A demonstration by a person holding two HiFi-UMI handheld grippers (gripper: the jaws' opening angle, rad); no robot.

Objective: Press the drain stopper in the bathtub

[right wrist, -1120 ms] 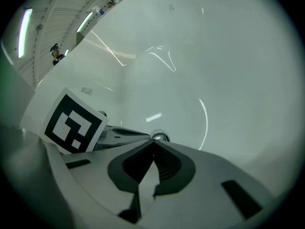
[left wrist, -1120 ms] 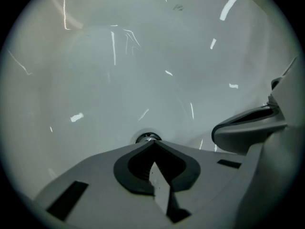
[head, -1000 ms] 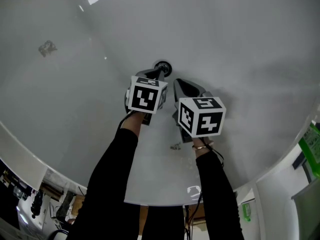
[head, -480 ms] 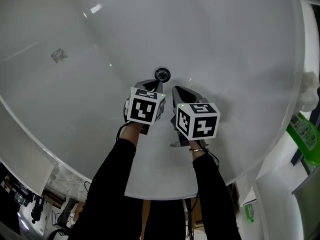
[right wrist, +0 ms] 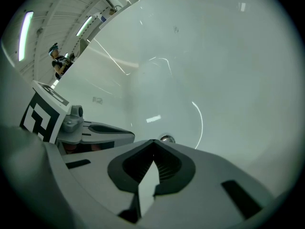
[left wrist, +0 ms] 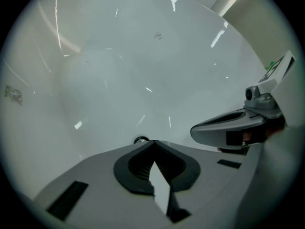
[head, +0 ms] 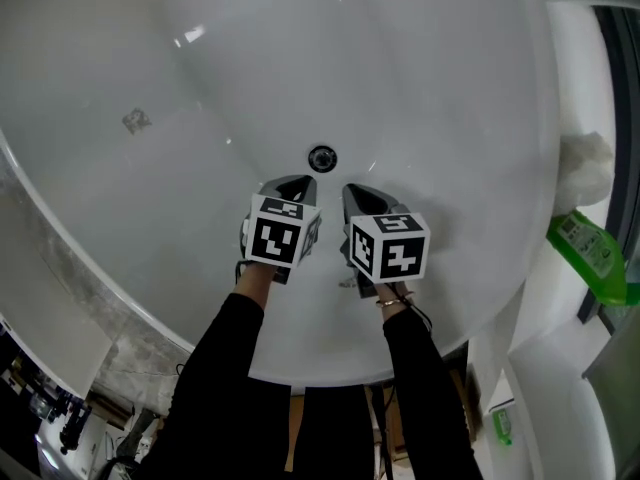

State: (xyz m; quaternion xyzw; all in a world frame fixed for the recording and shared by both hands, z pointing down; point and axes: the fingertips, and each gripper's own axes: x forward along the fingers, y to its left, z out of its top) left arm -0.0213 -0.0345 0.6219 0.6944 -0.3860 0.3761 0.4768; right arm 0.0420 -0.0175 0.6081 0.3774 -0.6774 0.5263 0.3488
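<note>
Two grippers hang side by side over the tub [head: 440, 78], each held out on a black-sleeved arm [head: 225, 368] and tipped forward and down toward the stopper [head: 322, 158]. The left gripper [head: 300, 182] and right gripper [head: 351, 190] sit just beside each other without touching, with their marker cubes toward the person.

In the left gripper view the jaws are pressed together tip to tip with nothing between them, and the stopper [left wrist: 141, 140] shows just past the tip. The right gripper view shows likewise: the jaws meet and hold nothing, and the stopper [right wrist: 166, 139] lies just beyond them.

The stopper is a small dark ring with a shiny centre, low in the tub, ahead of and between the two tips. A strip of white tub separates it from both.

A small grey mark [head: 135, 120] sits on the tub wall at far left. Outside the rim at right are a green bottle [head: 583, 258] and a white wad [head: 588, 166].

Smooth white surface spreads on every side of the stopper. The rim curves close at right and passes under the forearms.
</note>
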